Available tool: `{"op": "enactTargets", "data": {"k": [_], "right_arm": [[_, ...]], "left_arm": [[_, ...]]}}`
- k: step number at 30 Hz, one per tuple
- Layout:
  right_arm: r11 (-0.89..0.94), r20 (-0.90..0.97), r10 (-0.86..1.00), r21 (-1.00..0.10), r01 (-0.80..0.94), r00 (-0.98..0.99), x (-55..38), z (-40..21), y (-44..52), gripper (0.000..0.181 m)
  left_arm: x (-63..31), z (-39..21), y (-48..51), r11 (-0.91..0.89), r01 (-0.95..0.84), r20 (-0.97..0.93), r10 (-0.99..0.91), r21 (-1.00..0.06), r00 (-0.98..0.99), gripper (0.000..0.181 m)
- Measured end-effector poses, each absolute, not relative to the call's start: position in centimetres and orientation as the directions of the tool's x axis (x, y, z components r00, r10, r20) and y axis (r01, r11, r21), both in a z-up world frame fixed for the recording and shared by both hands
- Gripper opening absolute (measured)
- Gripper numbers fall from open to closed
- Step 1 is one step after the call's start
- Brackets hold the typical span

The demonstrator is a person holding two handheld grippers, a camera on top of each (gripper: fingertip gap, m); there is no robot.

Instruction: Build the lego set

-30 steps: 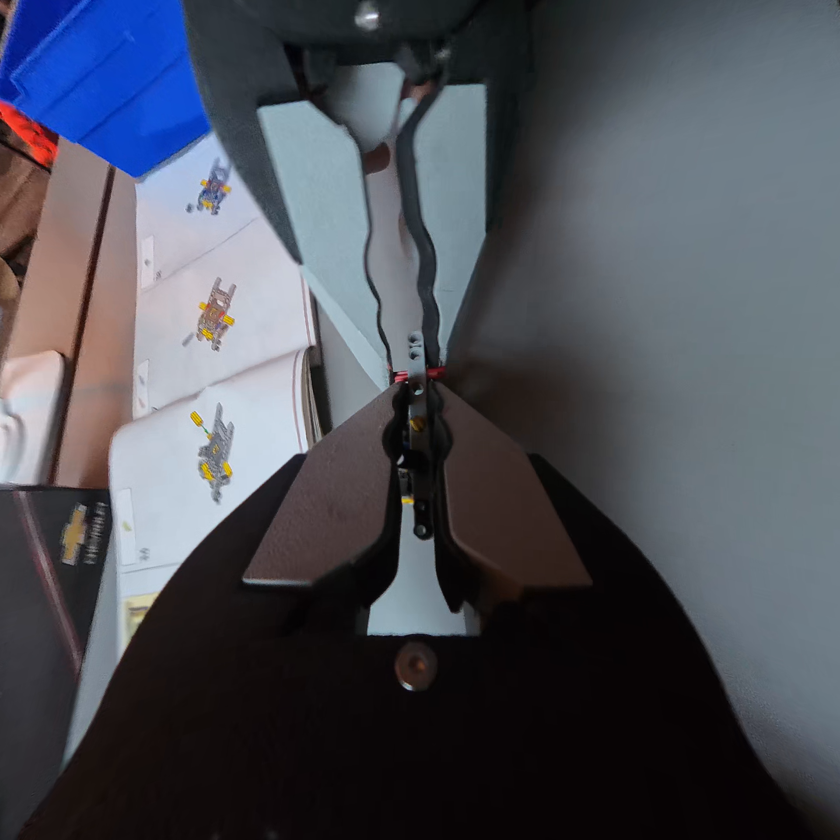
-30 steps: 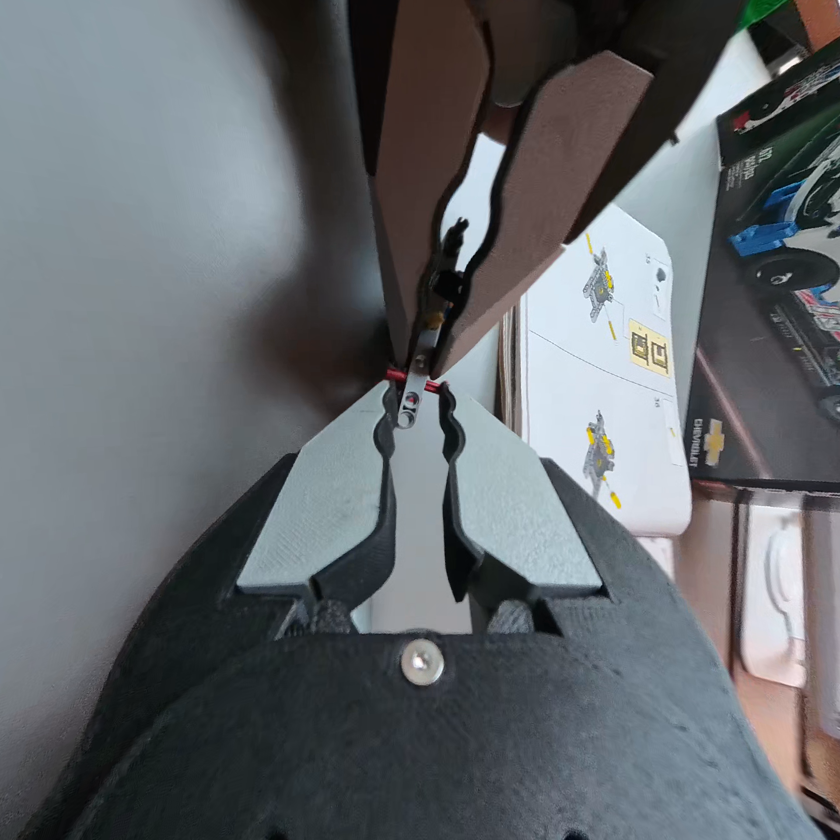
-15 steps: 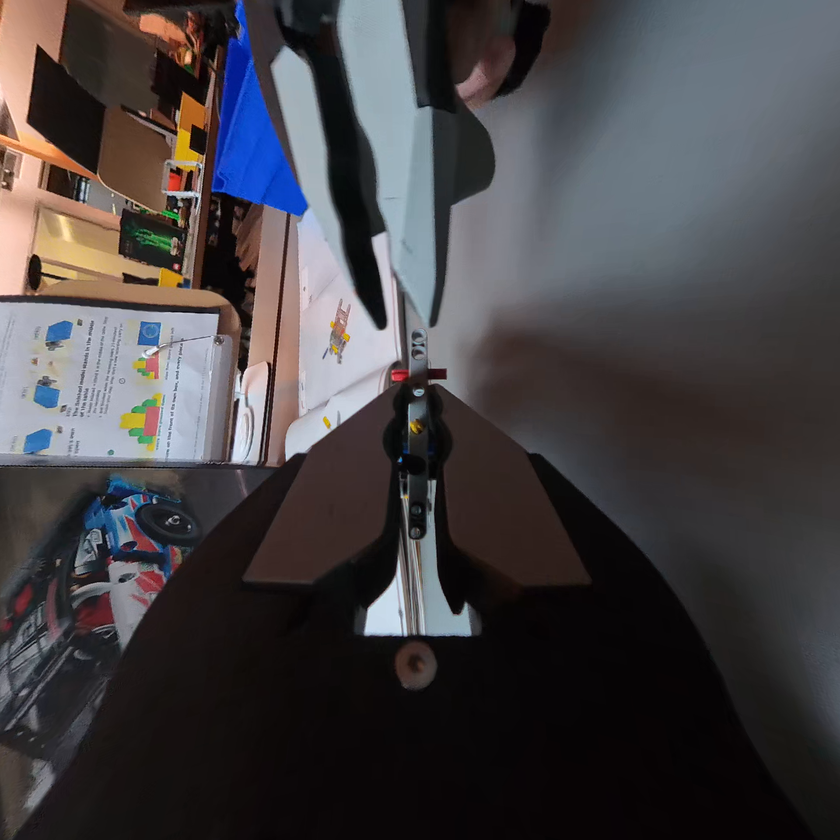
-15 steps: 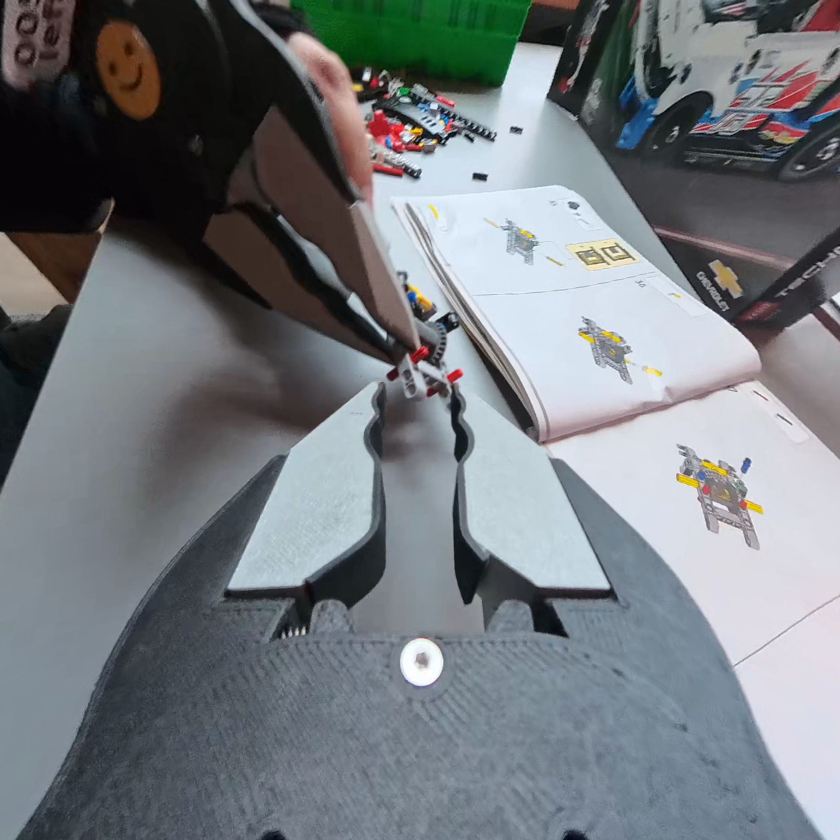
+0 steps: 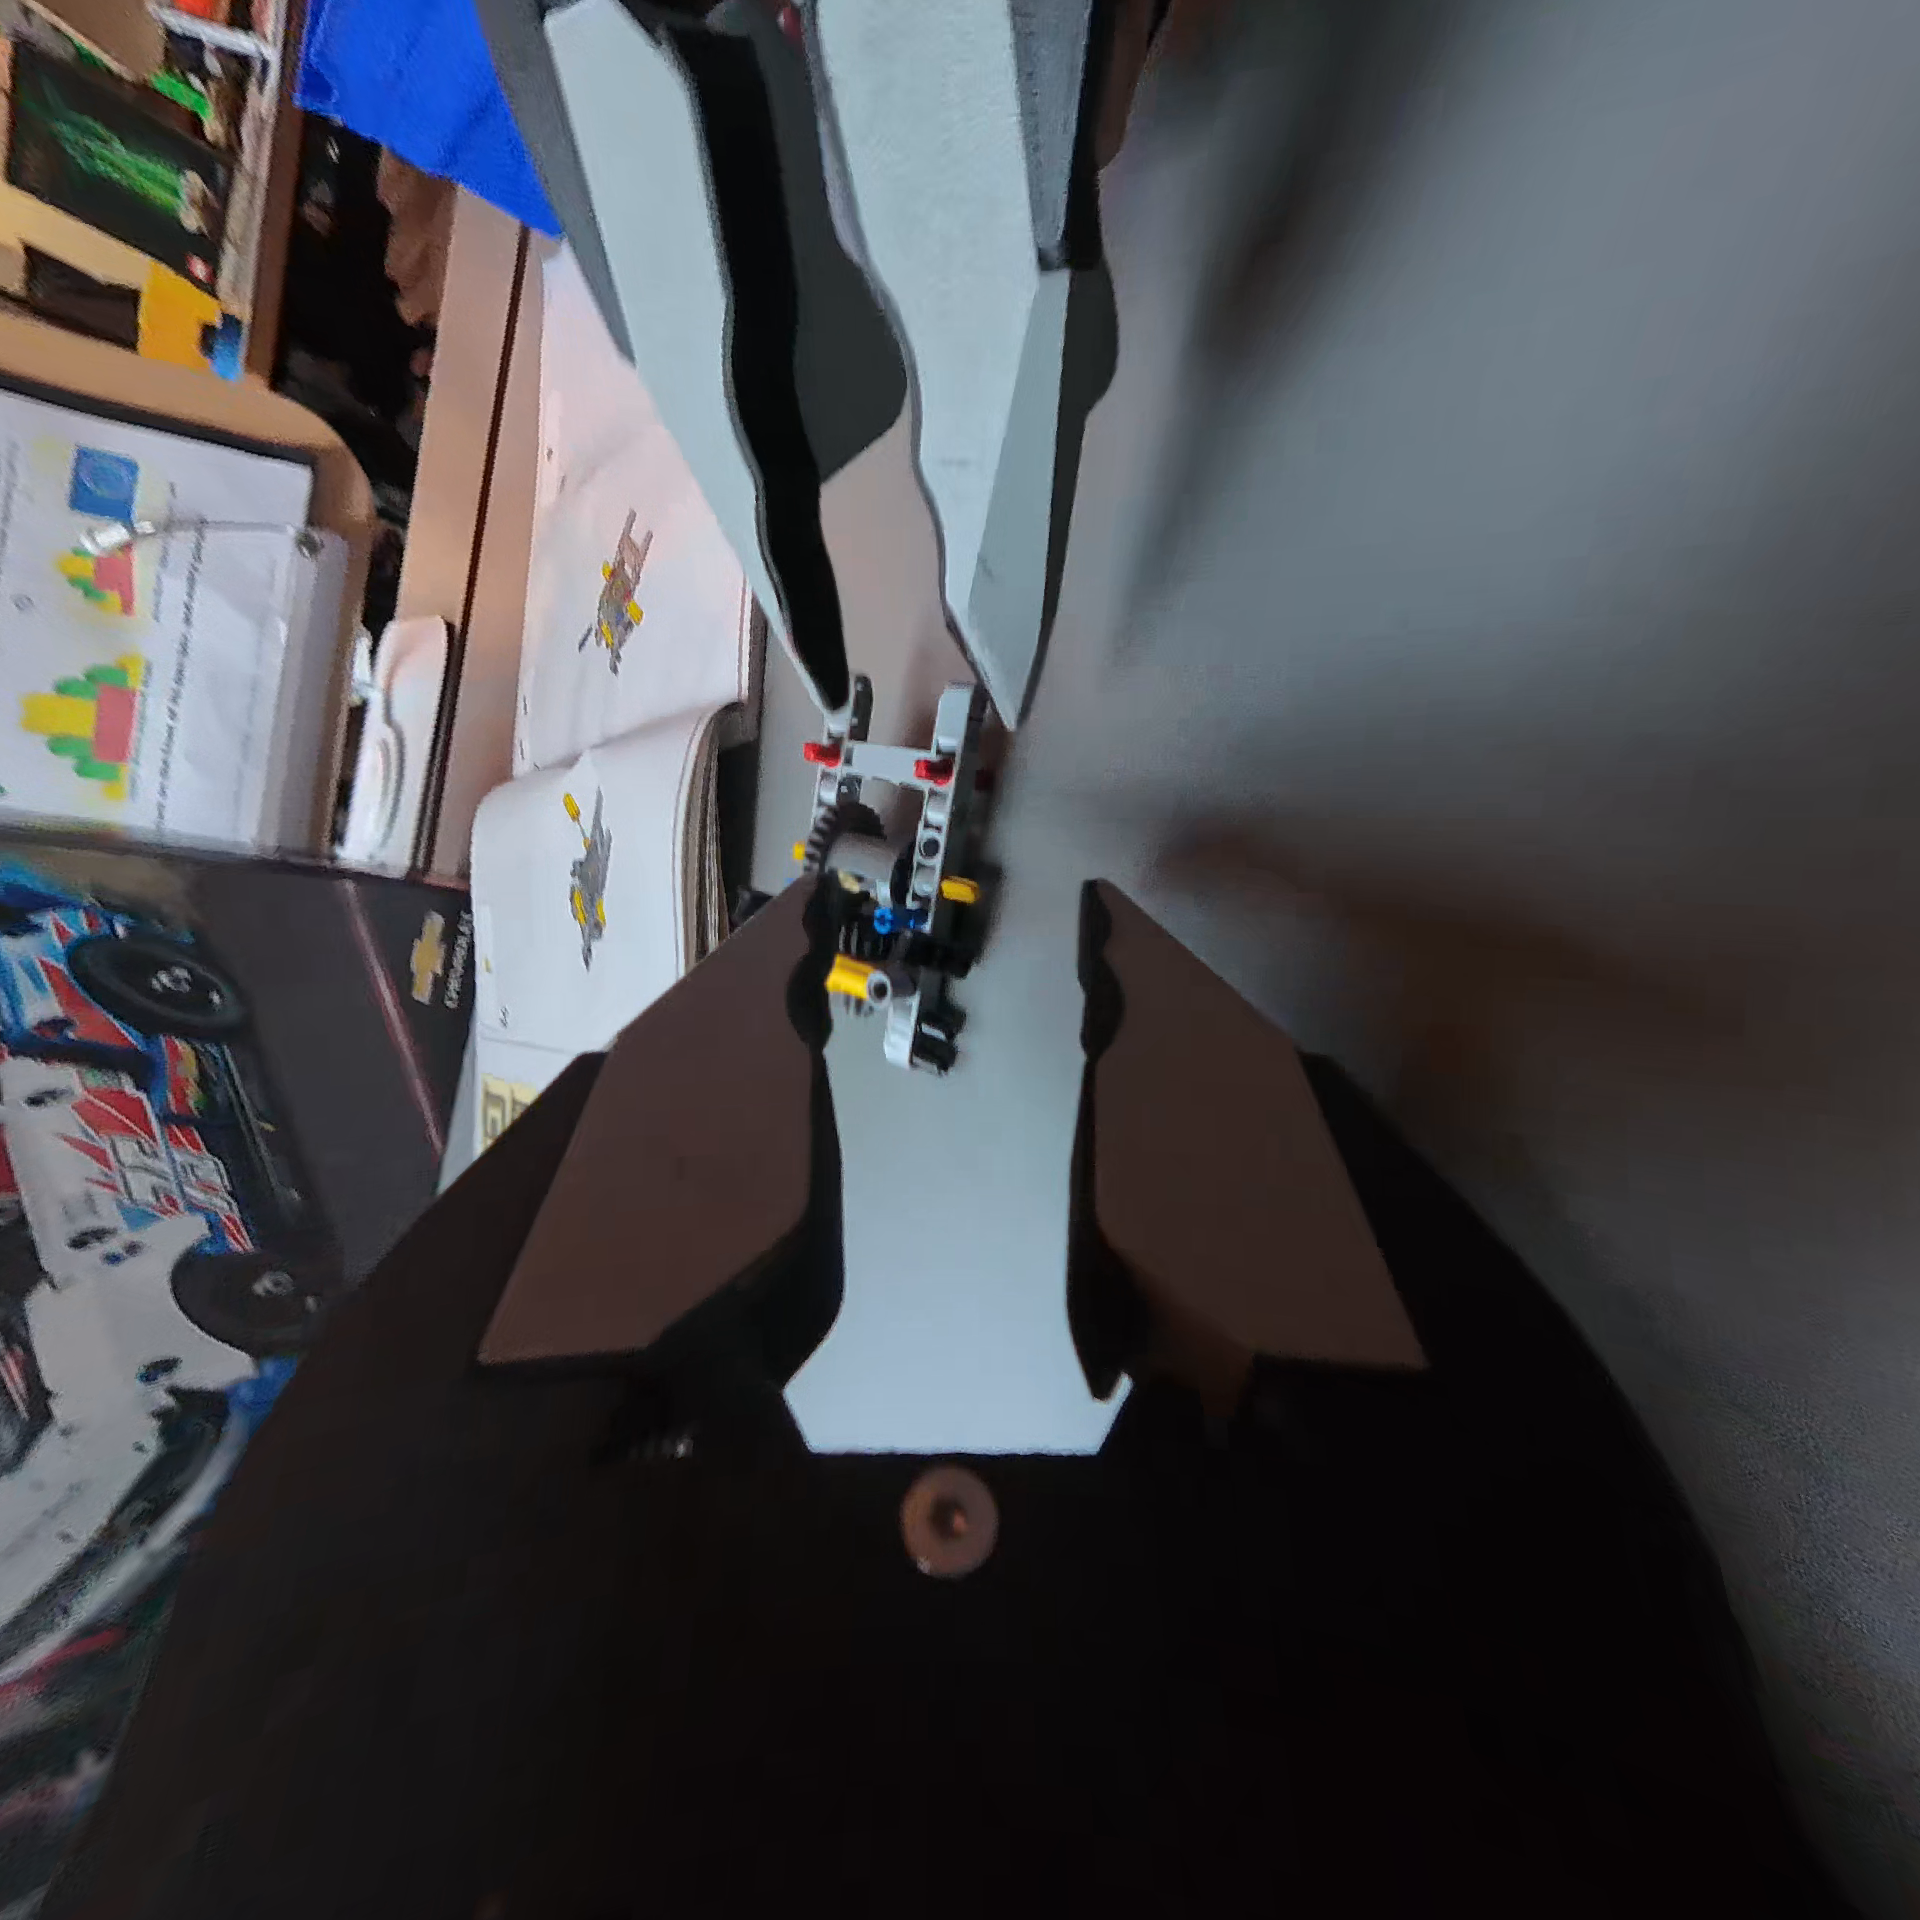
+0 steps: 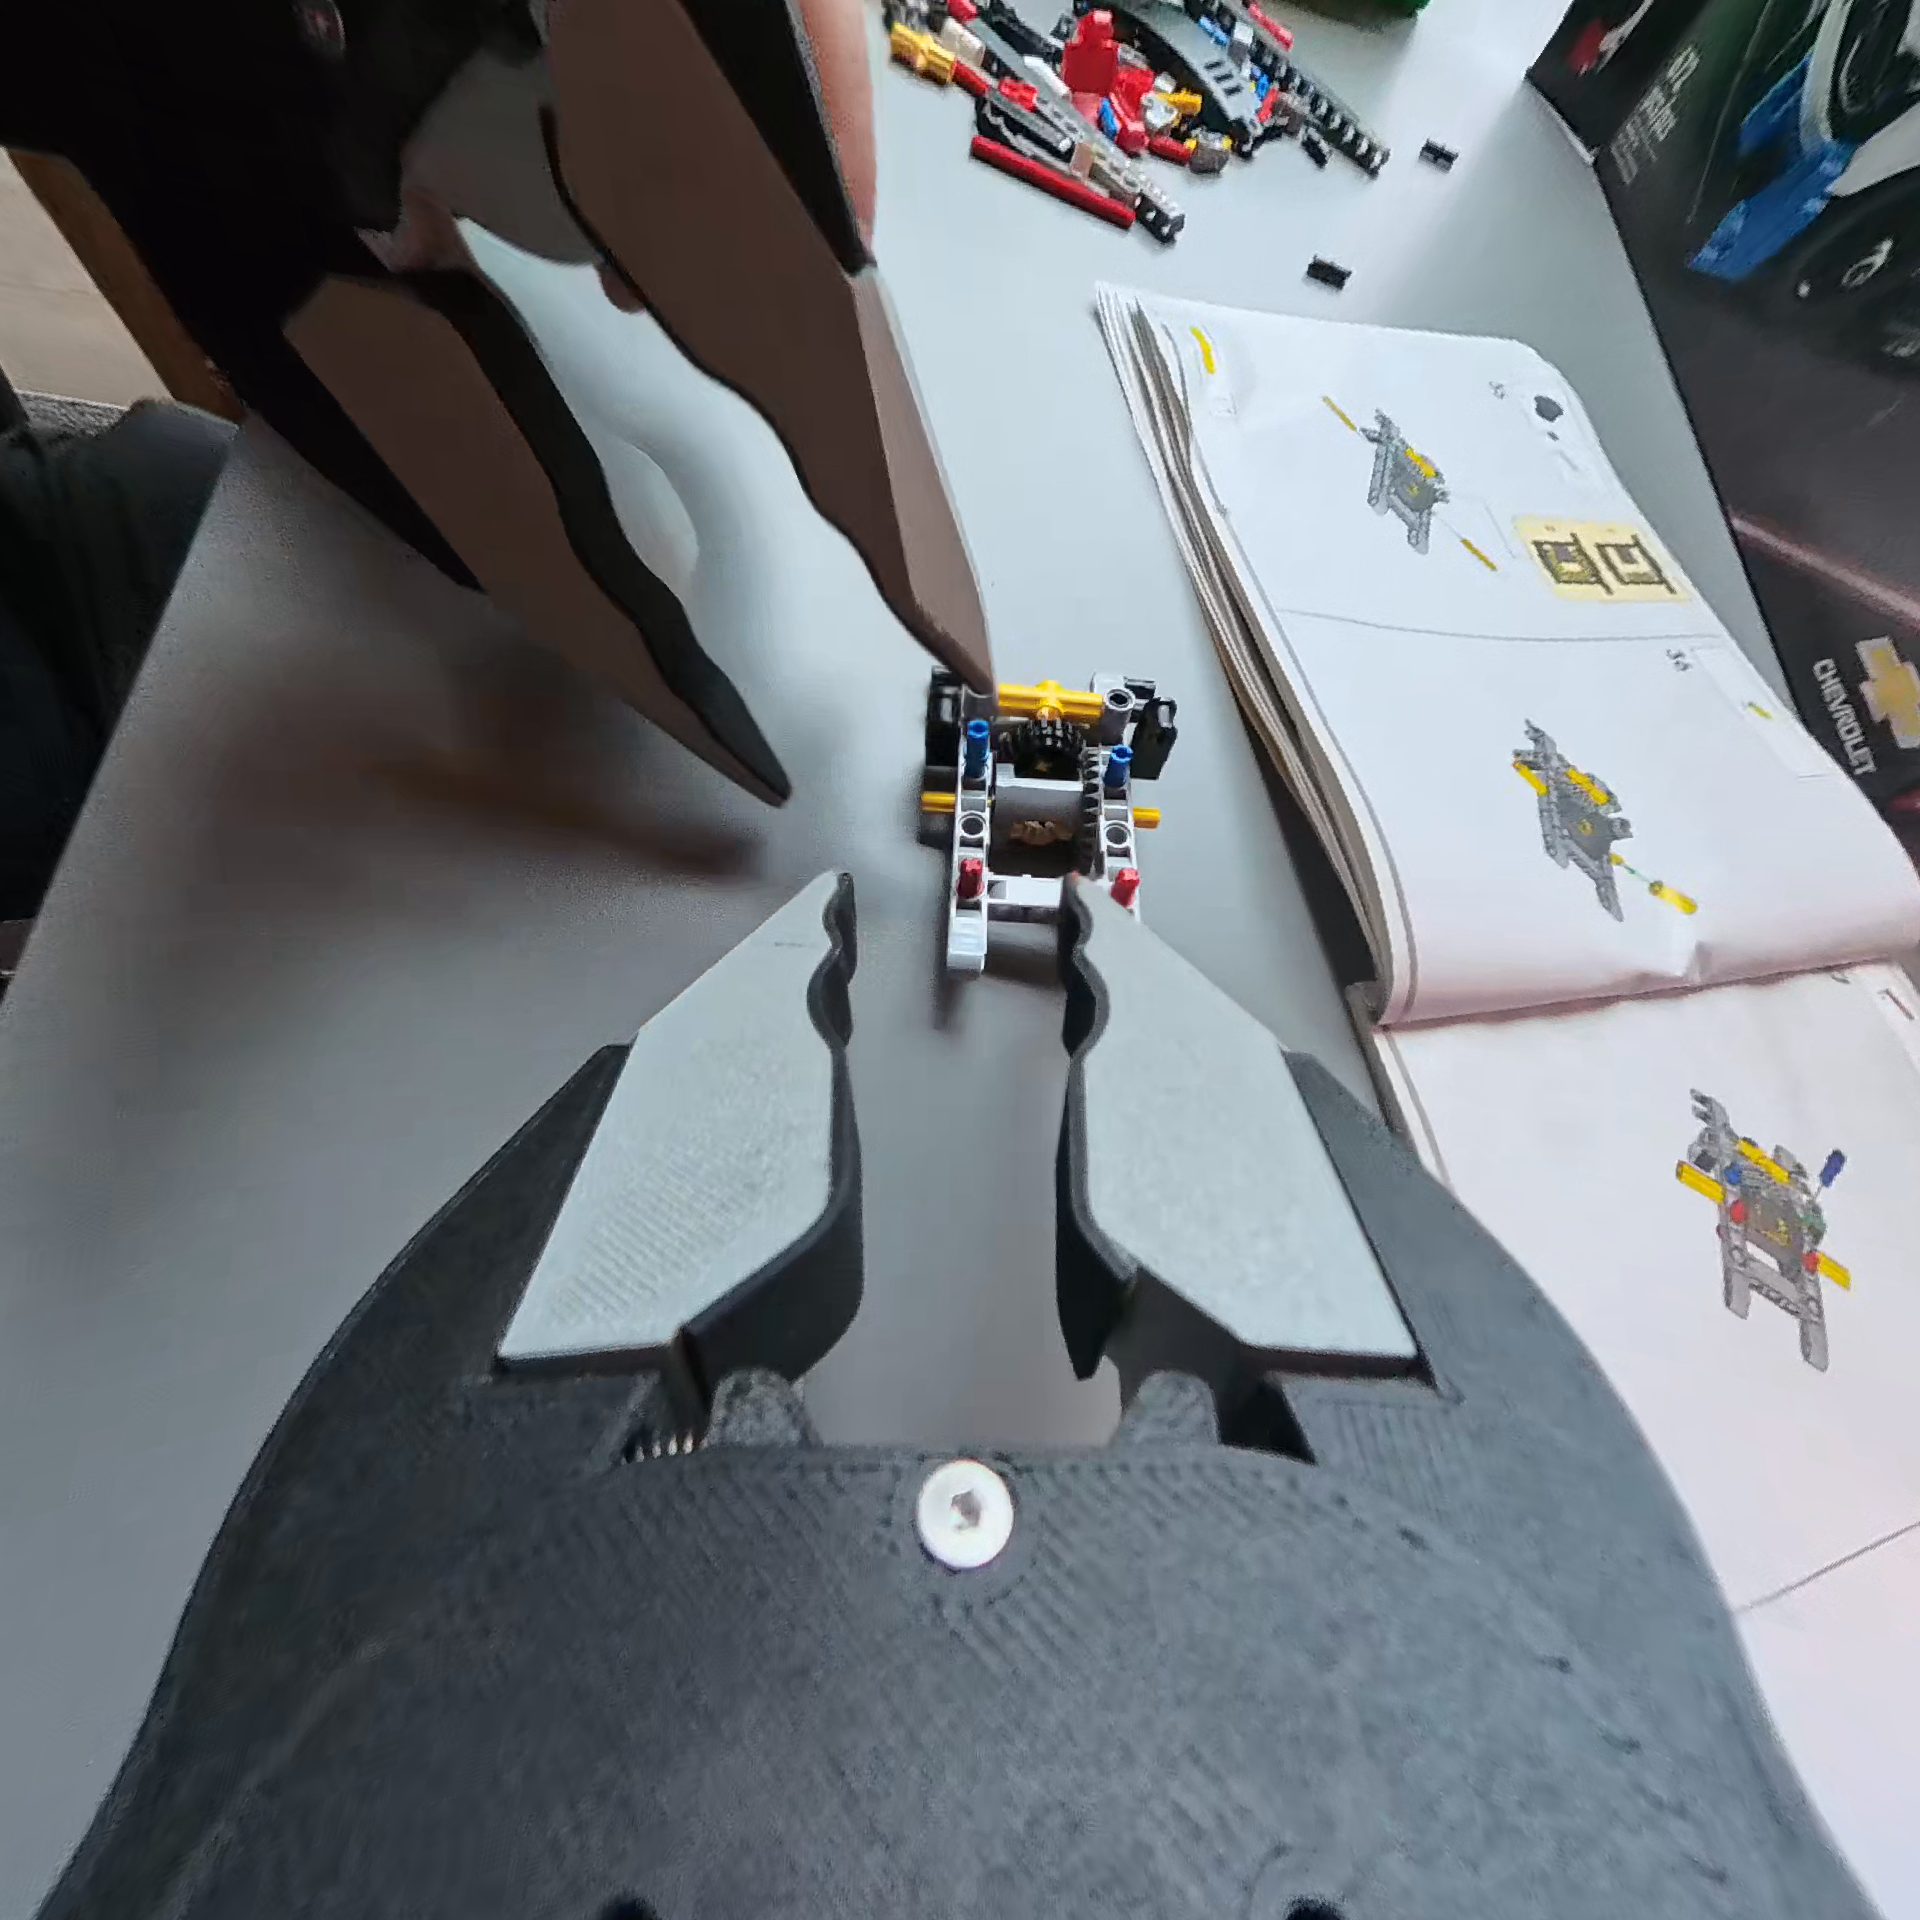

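Resting flat on the grey tabletop [image 6: 416,935] at frame centre, the small grey lego assembly [image 6: 1039,810] lies between the two claws, just left of the open instruction booklet [image 6: 1455,644]. The left claw [image 5: 951,935] is released, one brown fingertip [image 6: 971,665] at the assembly's far end. The right claw [image 6: 956,914] is likewise released, gripping nothing, with loose lego pieces [image 6: 1122,94] at upper centre.

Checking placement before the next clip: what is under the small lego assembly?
The lego assembly lies flat on the bare grey table, beside the open instruction booklet, not on it. Whether anything is trapped beneath cannot be seen.
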State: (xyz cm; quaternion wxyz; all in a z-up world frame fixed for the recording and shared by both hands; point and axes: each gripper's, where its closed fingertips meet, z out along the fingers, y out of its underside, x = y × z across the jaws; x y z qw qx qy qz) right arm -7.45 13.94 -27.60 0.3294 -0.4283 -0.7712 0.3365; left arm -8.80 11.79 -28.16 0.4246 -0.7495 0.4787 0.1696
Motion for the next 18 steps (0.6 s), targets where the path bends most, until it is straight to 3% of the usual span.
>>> {"op": "enactTargets", "data": {"k": [11,14,18], "right_arm": [[0.287,0.119,0.927,-0.835,0.469,-0.355,-7.2,-27.3,16.2,0.052],[0.314,0.112,0.916,-0.799,0.512,-0.386,-7.3,-28.7,15.9,0.068],[0.329,0.121,0.913,-0.784,0.526,-0.39,-7.9,-29.3,15.9,0.071]], "left_arm": [[-14.0,-28.1,9.8,-0.397,-0.619,-0.389,-0.521,-0.678,0.76,0.038],[-13.8,-28.9,10.3,-0.421,-0.587,-0.329,-0.54,-0.691,0.775,0.041],[-13.8,-29.7,11.5,-0.42,-0.6,-0.327,-0.558,-0.681,0.762,0.043]]}}
